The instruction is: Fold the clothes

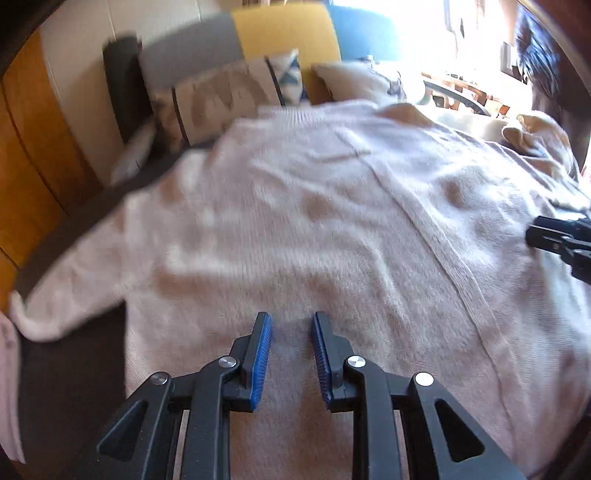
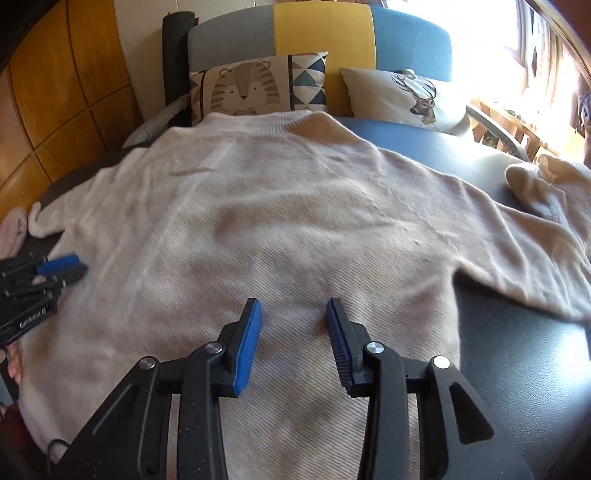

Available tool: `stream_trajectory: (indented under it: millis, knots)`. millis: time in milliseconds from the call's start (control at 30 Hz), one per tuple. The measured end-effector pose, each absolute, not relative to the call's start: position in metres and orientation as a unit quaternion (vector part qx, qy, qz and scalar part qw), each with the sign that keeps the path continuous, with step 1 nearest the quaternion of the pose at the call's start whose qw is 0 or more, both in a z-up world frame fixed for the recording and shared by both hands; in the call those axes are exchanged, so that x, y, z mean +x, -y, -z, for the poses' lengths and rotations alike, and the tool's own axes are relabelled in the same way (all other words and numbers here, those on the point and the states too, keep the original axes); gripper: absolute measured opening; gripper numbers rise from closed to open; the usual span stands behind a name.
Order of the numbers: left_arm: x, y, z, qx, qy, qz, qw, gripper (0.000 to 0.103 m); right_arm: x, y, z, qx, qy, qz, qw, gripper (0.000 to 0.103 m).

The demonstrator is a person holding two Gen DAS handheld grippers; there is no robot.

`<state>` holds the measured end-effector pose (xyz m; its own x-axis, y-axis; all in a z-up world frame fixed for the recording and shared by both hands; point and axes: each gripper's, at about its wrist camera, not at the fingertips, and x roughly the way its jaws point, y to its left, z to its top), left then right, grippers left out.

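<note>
Left wrist view. Left hand-held gripper [image 1: 291,319] at 6 o'clock, its 2 blue-padded fingers [image 1: 261,354] apart by a narrow gap, nothing between them. Beneath and ahead of it the pale pink knit sweater [image 1: 295,206] lies spread flat across a dark sofa seat [image 1: 70,369], 1 sleeve [image 1: 70,295] reaching toward 9 o'clock. Right hand-held gripper [image 1: 532,232] enters at 3 o'clock over the sweater; whether its fingers stand apart cannot be told here. Frame motion-blurred; no readable writing.

Right wrist view. Right hand-held gripper [image 2: 293,306] at 6 o'clock, fingers moderately wide, empty, above the sweater's [image 2: 280,221] lower body. Left hand-held gripper [image 2: 64,267] at 9 o'clock, by the sweater's edge; white lettering on its body, only "-AI" at the end legible. Neckline points to 12 o'clock, toward a tiger-print cushion [image 2: 243,88]; a deer-print cushion [image 2: 410,98] sits at 1 o'clock. Backrest [image 2: 321,29] in grey, yellow, blue panels. Other sleeve [image 2: 535,236] runs to 3 o'clock, its end bunched. No containers seen.
</note>
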<state>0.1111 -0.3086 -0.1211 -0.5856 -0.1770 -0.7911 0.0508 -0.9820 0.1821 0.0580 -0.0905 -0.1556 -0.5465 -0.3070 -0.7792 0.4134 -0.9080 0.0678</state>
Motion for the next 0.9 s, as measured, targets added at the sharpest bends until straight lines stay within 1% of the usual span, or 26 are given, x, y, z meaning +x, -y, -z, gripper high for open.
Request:
stream_trajectory:
  millis: [67,100,133,233,267,400,467,533,600,733,800,900]
  knots:
    - [0.114,0.313,0.121,0.447,0.061,0.89,0.067,0.024,0.061,0.082,0.159,0.422,-0.07,0.882,0.199,0.039]
    - [0.116,0.317,0.121,0.446,0.052,0.891,0.07,0.029,0.061,0.078,0.161,0.418,-0.078,0.884,0.193,0.039]
    - [0.119,0.322,0.121,0.445,0.033,0.892,0.074,0.033,0.061,0.075,0.163,0.415,-0.086,0.886,0.187,0.039]
    - [0.128,0.348,0.123,0.436,-0.046,0.895,0.078,0.041,0.058,0.063,0.166,0.409,-0.071,0.891,0.185,0.039]
    - [0.13,0.353,0.126,0.432,-0.059,0.896,0.08,0.041,0.057,0.06,0.168,0.406,-0.065,0.892,0.187,0.039]
    - [0.126,0.352,0.126,0.436,-0.044,0.896,0.076,0.042,0.054,0.061,0.167,0.407,-0.068,0.889,0.198,0.041]
    - [0.126,0.36,0.122,0.441,-0.061,0.893,0.067,0.042,0.057,0.05,0.155,0.413,-0.028,0.886,0.209,0.041]
    - [0.138,0.376,0.115,0.425,-0.103,0.897,0.061,0.042,0.067,0.043,0.143,0.407,0.007,0.885,0.227,0.042]
    - [0.155,0.394,0.109,0.406,-0.141,0.9,0.071,0.042,0.078,0.047,0.139,0.412,0.002,0.874,0.257,0.042]
    - [0.188,0.435,0.105,0.401,-0.179,0.893,0.1,0.041,0.097,0.064,0.155,0.417,-0.053,0.866,0.271,0.042]
    - [0.203,0.451,0.109,0.408,-0.2,0.885,0.1,0.041,0.108,0.083,0.153,0.419,-0.056,0.851,0.311,0.042]
    - [0.228,0.464,0.118,0.419,-0.241,0.872,0.07,0.041,0.124,0.112,0.15,0.419,-0.06,0.827,0.371,0.042]
